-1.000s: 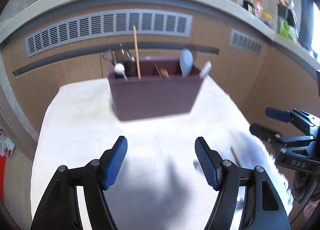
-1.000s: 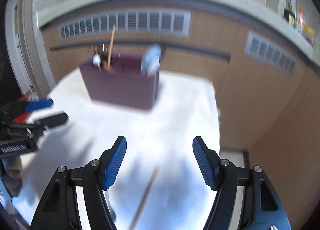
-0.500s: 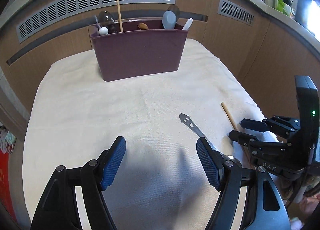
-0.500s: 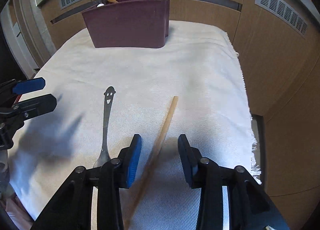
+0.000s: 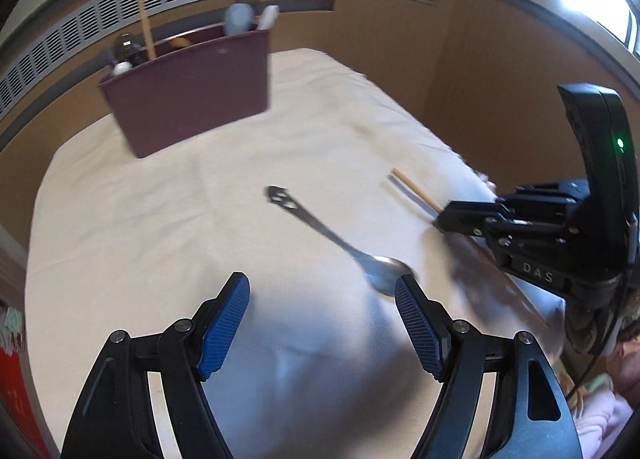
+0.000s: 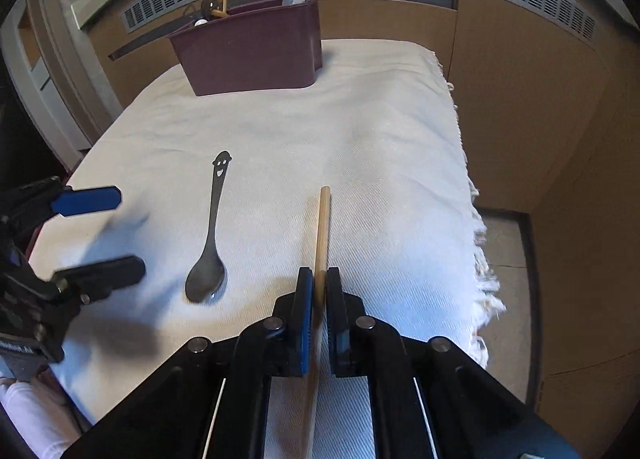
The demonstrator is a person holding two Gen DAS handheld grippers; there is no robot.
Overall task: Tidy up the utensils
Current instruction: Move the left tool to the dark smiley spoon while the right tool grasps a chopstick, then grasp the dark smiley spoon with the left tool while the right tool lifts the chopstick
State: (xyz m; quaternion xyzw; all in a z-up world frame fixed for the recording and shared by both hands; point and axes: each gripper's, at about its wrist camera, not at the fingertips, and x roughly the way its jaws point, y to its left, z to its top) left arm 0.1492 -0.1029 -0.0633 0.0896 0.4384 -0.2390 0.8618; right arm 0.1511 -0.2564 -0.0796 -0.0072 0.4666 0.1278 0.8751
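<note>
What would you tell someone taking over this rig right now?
Right gripper: shut on the wooden chopstick, which lies on the white cloth.
Left gripper: open, empty, near the bowl of the smiley-handled spoon.
Maroon caddy at the far end already holds several utensils.
Left to do: put the chopstick into the caddy, then the spoon.

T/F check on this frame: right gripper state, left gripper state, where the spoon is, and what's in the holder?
1. The right gripper is shut on the wooden chopstick. True.
2. The left gripper holds the spoon. False: its jaws are open and the spoon lies on the white cloth.
3. The maroon holder stands empty. False: several utensils stick out.
4. The spoon's handle end has a smiley face. True.
</note>
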